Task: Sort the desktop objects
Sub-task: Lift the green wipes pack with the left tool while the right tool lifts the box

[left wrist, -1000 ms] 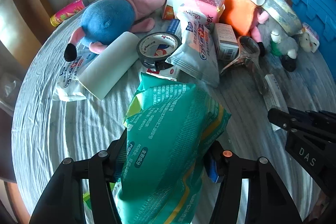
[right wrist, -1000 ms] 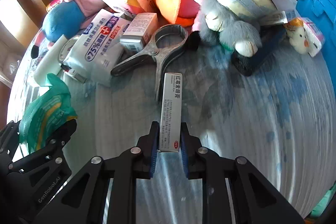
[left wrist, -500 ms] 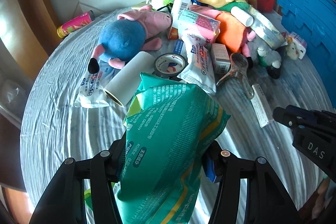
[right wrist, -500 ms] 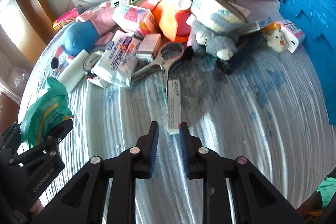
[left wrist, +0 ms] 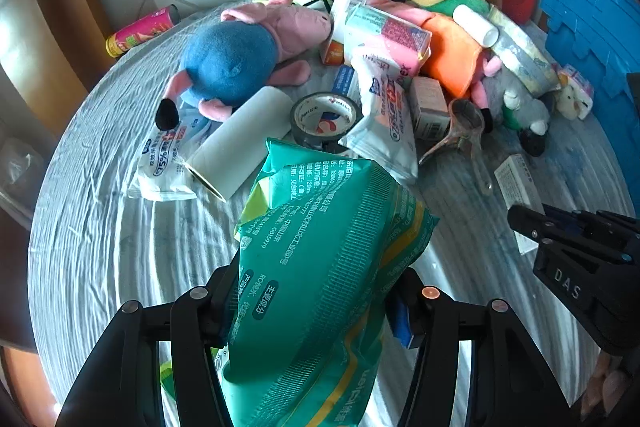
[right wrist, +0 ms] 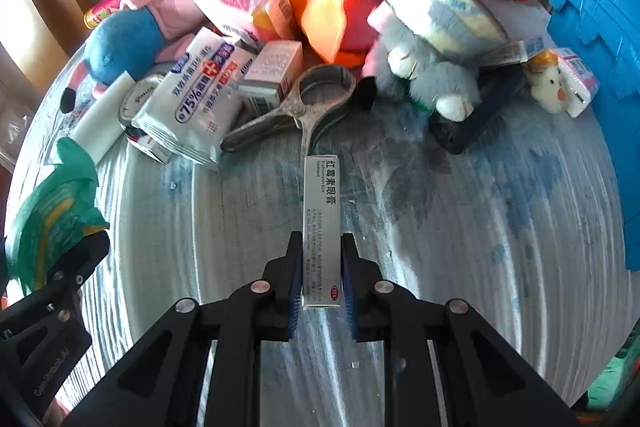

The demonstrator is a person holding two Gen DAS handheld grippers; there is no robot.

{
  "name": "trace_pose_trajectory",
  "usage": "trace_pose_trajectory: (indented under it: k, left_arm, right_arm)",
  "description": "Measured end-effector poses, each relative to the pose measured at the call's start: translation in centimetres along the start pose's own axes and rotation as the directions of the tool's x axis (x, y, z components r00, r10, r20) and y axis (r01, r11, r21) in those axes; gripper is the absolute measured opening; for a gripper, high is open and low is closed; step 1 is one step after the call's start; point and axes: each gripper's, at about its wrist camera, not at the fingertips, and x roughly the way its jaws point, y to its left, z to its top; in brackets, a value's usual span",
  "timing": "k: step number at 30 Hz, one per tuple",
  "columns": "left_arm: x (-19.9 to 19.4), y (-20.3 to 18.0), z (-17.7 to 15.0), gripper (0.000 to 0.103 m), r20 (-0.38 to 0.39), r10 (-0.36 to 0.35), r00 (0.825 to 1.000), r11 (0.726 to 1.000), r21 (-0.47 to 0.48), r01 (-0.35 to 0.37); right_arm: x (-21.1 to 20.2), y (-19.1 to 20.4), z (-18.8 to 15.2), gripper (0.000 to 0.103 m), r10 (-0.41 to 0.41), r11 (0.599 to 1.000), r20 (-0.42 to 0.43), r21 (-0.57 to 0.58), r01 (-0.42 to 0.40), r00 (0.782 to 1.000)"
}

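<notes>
Fingers of your left gripper (left wrist: 316, 307) squeeze the green pack (left wrist: 320, 275). Your right gripper (right wrist: 320, 281) pinches the long white box (right wrist: 322, 227) on the table (right wrist: 480, 227).

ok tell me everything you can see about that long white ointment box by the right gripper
The ointment box is a long, slim white carton, apparently cardboard, printed with black Chinese characters, small text and a red logo at its near end. It lies flat on the grey-clothed table, pointing lengthwise toward the metal clamp. Its near half sits between the right gripper fingers, which flank it closely; whether they are pressing it is unclear.
</notes>
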Motion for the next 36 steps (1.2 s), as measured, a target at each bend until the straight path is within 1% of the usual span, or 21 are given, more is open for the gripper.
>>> trace_pose_trajectory:
  k: [6, 11, 14, 18, 23, 26, 29, 31, 33, 36]
  left_arm:
    - [-3.8, 0.2, 0.9, 0.057, 0.087, -0.03, 0.996, 0.999, 0.019, 0.028]
    - [-7.8, 0.6, 1.5, 0.057, 0.168, -0.057, 0.984, 0.998, 0.035, 0.051]
    - [-10.3, 0.9, 1.9, 0.057, 0.219, -0.078, 0.973, 0.997, 0.043, 0.071]
    - [-13.5, 0.8, 2.7, 0.057, 0.285, -0.105, 0.953, 0.994, 0.044, 0.096]
    - [-16.7, -1.2, 4.3, 0.056, 0.363, -0.124, 0.923, 0.992, 0.063, 0.108]
    - [-18.0, -3.5, 5.3, 0.056, 0.399, -0.134, 0.907, 0.991, 0.067, 0.117]
    - [-19.2, -7.0, 6.4, 0.056, 0.439, -0.138, 0.888, 0.99, 0.077, 0.116]
    - [-20.1, -10.0, 7.2, 0.056, 0.465, -0.14, 0.874, 0.99, 0.076, 0.118]
    - [-21.0, -13.6, 8.1, 0.056, 0.497, -0.139, 0.856, 0.99, 0.068, 0.121]
    - [-22.6, -20.0, 9.5, 0.056, 0.547, -0.129, 0.827, 0.991, 0.053, 0.119]
  right_arm:
    - [-5.7, 0.3, -0.2, 0.018, 0.008, 1.0, 0.099, 0.009, -0.009, 0.995]
    - [-11.2, 1.7, -0.6, 0.018, 0.002, 1.0, 0.206, -0.002, -0.001, 0.979]
    - [-14.3, 2.6, -0.8, 0.018, -0.004, 1.0, 0.266, -0.004, 0.006, 0.964]
    - [-18.4, 3.1, -1.0, 0.018, -0.019, 1.0, 0.337, -0.002, 0.021, 0.941]
    - [-23.0, 2.0, -0.6, 0.018, -0.042, 0.999, 0.429, 0.0, 0.046, 0.902]
    - [-25.0, 0.2, -0.1, 0.018, -0.055, 0.998, 0.475, 0.008, 0.058, 0.878]
    - [-26.3, -2.2, 0.5, 0.018, -0.06, 0.998, 0.511, 0.005, 0.067, 0.857]
    - [-27.0, -4.8, 0.9, 0.018, -0.062, 0.997, 0.538, 0.003, 0.072, 0.841]
    - [-27.6, -8.0, 1.2, 0.018, -0.06, 0.997, 0.568, -0.003, 0.075, 0.821]
    - [-28.7, -13.8, 1.2, 0.018, -0.055, 0.997, 0.623, -0.014, 0.082, 0.781]
